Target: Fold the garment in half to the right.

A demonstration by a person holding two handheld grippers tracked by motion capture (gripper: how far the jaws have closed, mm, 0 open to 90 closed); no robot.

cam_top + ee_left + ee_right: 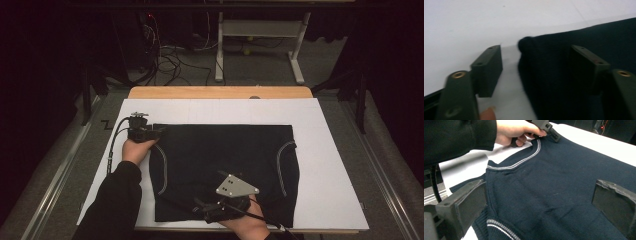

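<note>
Folded navy knit sweater [222, 170] lies flat, long axis left–right, white-striped trim. Left gripper [534, 67] wide, straddling its corner; right gripper [536, 205] wide above the knit.

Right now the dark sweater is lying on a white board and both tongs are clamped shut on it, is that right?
Not quite. The sweater does lie on the white board, but both tongs are open: the left tongs straddle its corner in the left gripper view, and the right tongs gape over it.

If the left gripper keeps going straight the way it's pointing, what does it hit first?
Most likely the dark sweater: the open left gripper already straddles its corner edge, one jaw over the white table cover, though depth is blurry.
</note>
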